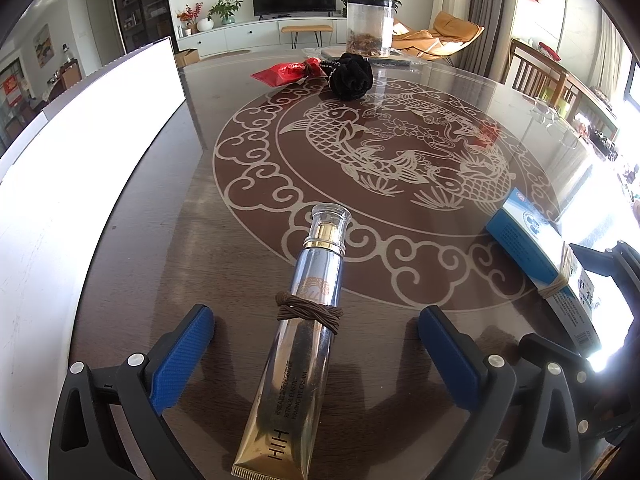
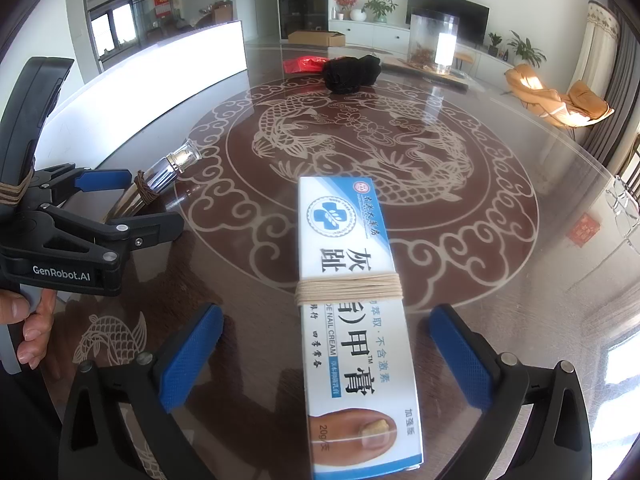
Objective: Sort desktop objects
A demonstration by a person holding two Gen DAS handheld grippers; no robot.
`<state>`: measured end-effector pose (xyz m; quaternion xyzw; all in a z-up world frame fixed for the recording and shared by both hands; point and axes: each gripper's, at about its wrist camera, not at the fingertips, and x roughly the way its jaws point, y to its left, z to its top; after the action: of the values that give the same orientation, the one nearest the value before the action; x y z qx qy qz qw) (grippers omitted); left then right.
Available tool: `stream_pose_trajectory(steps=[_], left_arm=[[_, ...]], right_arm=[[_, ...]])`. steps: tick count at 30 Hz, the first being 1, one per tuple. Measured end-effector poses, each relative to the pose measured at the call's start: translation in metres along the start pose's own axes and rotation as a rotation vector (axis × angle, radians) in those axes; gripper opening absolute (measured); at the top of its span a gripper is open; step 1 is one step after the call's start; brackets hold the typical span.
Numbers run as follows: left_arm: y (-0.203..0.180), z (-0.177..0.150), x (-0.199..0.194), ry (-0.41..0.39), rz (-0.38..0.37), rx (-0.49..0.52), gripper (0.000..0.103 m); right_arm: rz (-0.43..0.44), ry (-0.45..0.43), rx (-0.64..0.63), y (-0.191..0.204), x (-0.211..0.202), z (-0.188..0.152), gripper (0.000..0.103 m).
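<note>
A silver and gold cream tube [image 1: 308,320] with a clear cap and a brown band lies on the glass table between the fingers of my left gripper [image 1: 316,356], which is open and apart from it. A blue and white nail cream box [image 2: 352,312], wrapped with cream string, lies between the fingers of my right gripper [image 2: 326,356], also open. The box also shows in the left wrist view [image 1: 540,248], and the tube [image 2: 160,184] and left gripper [image 2: 120,204] in the right wrist view. A black scrunchie [image 1: 352,76] and a red packet [image 1: 284,72] lie at the far side.
A white board or box [image 1: 80,152] stands along the table's left edge. A clear jar [image 1: 368,26] with dried contents stands at the far edge on a tray. Chairs [image 1: 536,76] stand to the right of the round table [image 1: 400,240].
</note>
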<state>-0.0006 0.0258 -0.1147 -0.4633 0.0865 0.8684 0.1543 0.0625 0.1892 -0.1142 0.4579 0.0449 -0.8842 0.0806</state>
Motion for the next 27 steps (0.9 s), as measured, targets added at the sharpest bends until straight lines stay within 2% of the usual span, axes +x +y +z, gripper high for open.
stream_pose_trajectory(steps=[8, 13, 14, 15, 16, 17, 18, 19, 20, 22, 24, 27], left_arm=[[0.0, -0.004, -0.003, 0.003, 0.005, -0.005, 0.103], [0.0, -0.008, -0.006, 0.009, 0.01, -0.017, 0.103], [0.0, -0.009, -0.008, 0.002, 0.008, -0.017, 0.093], [0.001, -0.008, -0.012, -0.016, 0.005, -0.016, 0.066], [0.003, -0.007, -0.015, -0.028, 0.0, -0.019, 0.051], [0.007, -0.007, -0.017, -0.031, -0.008, -0.038, 0.03], [0.015, -0.007, -0.018, -0.03, -0.058, -0.08, 0.025], [0.025, -0.007, -0.022, -0.037, -0.139, -0.139, 0.025], [0.034, -0.008, -0.029, -0.064, -0.194, -0.184, 0.025], [0.048, -0.011, -0.051, -0.151, -0.253, -0.24, 0.025], [0.058, -0.017, -0.069, -0.211, -0.282, -0.283, 0.025], [0.067, -0.026, -0.09, -0.263, -0.26, -0.321, 0.025]], right_arm=[[0.004, 0.001, -0.007, 0.0, 0.0, 0.0, 0.103], [0.059, 0.096, -0.061, -0.007, 0.005, 0.011, 0.102], [0.068, 0.096, -0.06, -0.009, 0.004, 0.013, 0.092], [0.06, 0.09, -0.068, -0.01, 0.001, 0.015, 0.066], [0.052, 0.086, -0.078, -0.012, -0.002, 0.017, 0.049], [0.068, 0.096, -0.067, -0.014, -0.003, 0.019, 0.045], [0.082, 0.103, -0.047, -0.017, -0.004, 0.02, 0.045], [0.079, 0.091, -0.038, -0.018, -0.008, 0.02, 0.045], [0.074, 0.071, -0.033, -0.018, -0.015, 0.02, 0.045], [0.084, 0.018, -0.003, -0.02, -0.034, 0.02, 0.045], [0.098, -0.028, 0.02, -0.02, -0.053, 0.02, 0.045], [0.103, -0.061, 0.006, -0.013, -0.07, 0.018, 0.045]])
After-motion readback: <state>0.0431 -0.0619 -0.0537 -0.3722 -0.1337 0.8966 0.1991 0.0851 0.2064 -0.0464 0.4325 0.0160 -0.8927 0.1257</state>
